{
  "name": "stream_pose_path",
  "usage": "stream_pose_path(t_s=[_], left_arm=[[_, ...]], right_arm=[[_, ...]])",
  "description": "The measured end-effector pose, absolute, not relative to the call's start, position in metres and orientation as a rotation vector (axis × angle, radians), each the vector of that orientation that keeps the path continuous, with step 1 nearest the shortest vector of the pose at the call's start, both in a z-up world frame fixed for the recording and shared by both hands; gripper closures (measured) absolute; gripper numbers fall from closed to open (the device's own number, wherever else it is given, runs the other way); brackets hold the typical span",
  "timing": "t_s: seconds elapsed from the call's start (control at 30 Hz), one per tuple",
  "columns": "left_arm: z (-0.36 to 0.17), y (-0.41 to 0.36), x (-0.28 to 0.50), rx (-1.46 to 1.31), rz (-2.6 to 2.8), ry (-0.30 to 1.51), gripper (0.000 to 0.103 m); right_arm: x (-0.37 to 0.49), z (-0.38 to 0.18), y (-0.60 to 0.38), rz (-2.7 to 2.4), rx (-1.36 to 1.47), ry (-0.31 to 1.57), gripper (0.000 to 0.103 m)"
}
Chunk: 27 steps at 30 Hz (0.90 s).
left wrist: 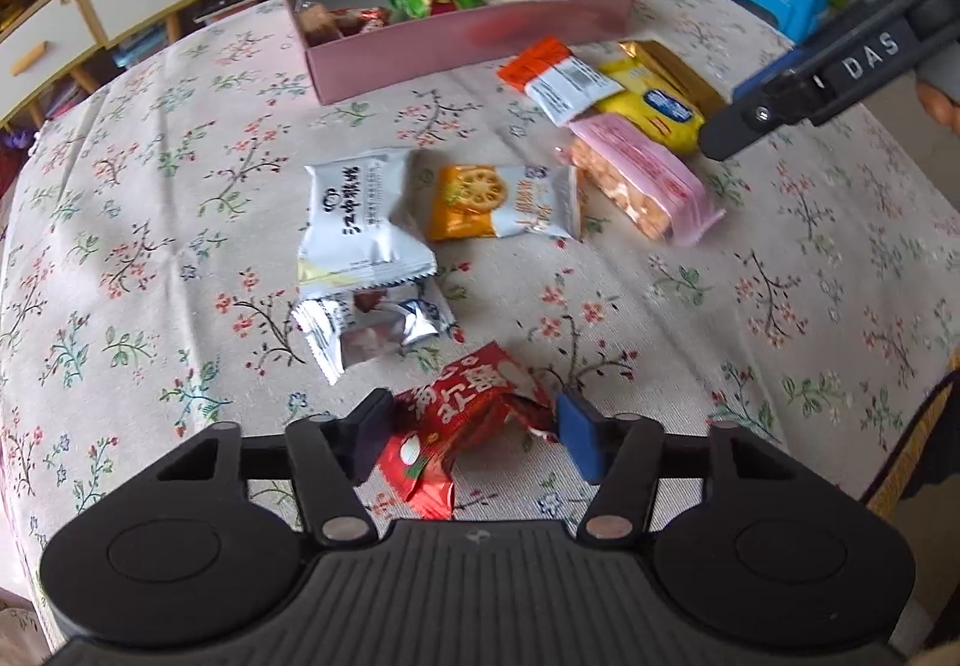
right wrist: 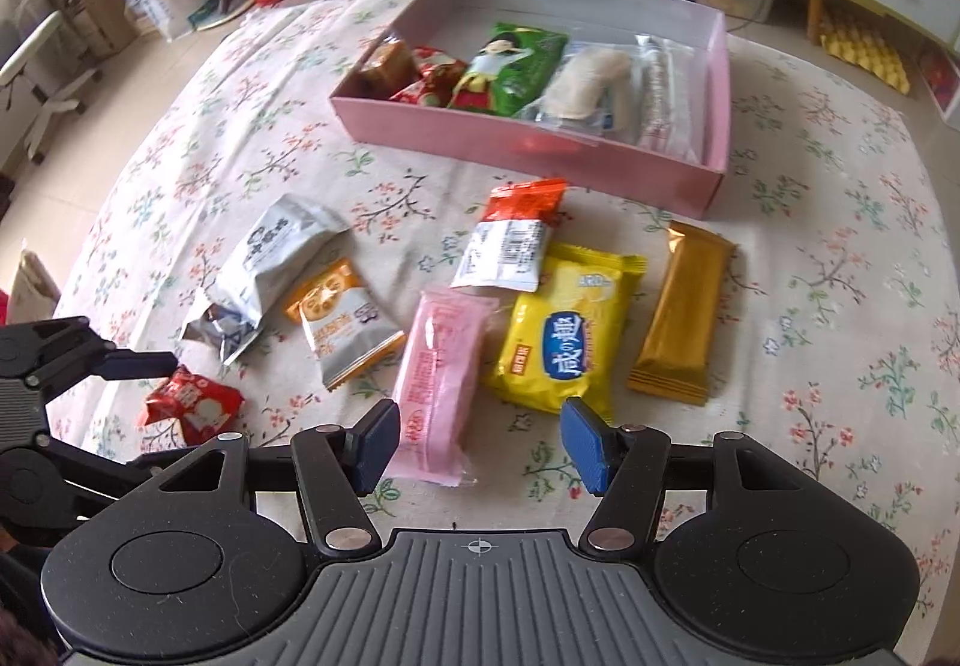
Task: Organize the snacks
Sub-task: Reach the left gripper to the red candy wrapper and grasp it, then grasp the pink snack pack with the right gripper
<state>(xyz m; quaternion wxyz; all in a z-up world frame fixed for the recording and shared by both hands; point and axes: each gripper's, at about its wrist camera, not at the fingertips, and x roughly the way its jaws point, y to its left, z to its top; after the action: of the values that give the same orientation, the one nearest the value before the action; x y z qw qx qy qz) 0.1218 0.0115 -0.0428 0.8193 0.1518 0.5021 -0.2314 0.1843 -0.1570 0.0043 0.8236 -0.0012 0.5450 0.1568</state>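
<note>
Left gripper [left wrist: 471, 435] low over the flowered tablecloth [left wrist: 180, 186], jaws wide, straddling a red snack packet [left wrist: 462, 420]; pads sit at either side of the packet, contact not certain. Right gripper [right wrist: 480, 441] also spread wide, holding nothing, its fingers framing the near end of a pink wafer pack [right wrist: 441, 384] and the corner of a yellow biscuit pack [right wrist: 564, 336]. Gold bar [right wrist: 681, 315] lies just right of the yellow pack. An orange-and-white packet [right wrist: 513, 240] overlaps the yellow pack's far edge. Further left: orange cracker packet [right wrist: 345, 324], grey-white pouch [right wrist: 270, 264], small silver packet [right wrist: 225, 330] at its near end. Pink box [right wrist: 717, 84] at the far side of the table already holds a green packet [right wrist: 516, 66], red sweets [right wrist: 432, 78] and clear-wrapped items [right wrist: 600, 84].
</note>
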Motion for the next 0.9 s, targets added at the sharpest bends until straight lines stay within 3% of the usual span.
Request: stream_pose_path(t_s=[0.4, 0.63, 0.9], left_arm=[[-0.043, -0.001, 0.109, 0.419, -0.597, 1.054, 0.05], [-0.042, 0.001, 0.111, 0.43, -0.57, 1.045, 0.066], [-0.04, 0.001, 0.113, 0.421, -0.545, 1.029, 0.07]], right_arm=[[0.185, 0.003, -0.156, 0.348, -0.014, 1.16, 0.044], [0.182, -0.002, -0.15, 0.374, -0.02, 1.161, 0.044], [0.181, -0.005, -0.142, 0.4, -0.003, 1.137, 0.045]])
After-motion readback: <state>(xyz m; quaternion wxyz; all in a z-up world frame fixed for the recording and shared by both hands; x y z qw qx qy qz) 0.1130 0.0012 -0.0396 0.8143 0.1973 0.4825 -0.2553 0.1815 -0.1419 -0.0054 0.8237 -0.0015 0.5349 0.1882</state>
